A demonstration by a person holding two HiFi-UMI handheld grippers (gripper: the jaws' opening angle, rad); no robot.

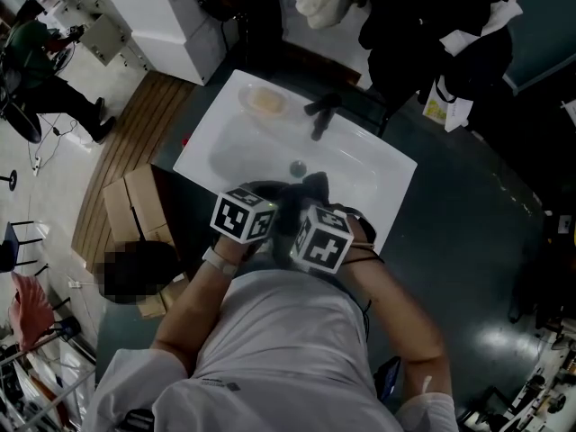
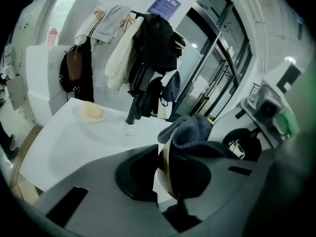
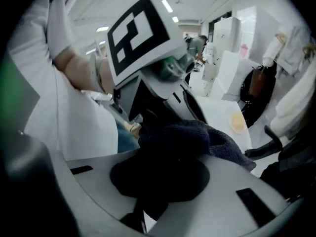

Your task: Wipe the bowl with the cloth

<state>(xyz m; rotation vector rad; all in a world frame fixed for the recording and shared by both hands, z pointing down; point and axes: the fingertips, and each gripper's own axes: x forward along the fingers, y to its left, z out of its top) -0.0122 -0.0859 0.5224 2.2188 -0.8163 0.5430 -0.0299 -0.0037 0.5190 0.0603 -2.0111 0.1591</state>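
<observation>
Left gripper (image 2: 167, 179) closed on rim of brownish round bowl (image 2: 164, 157), bowl tipped on edge. Right gripper (image 3: 163, 181) clamped on dark blue-grey towelling cloth (image 3: 182, 142); bunched cloth sits in bowl's hollow. Both grippers close together over near edge of white rectangular sink (image 1: 369, 165). Black tap (image 1: 319, 115) beyond.
</observation>
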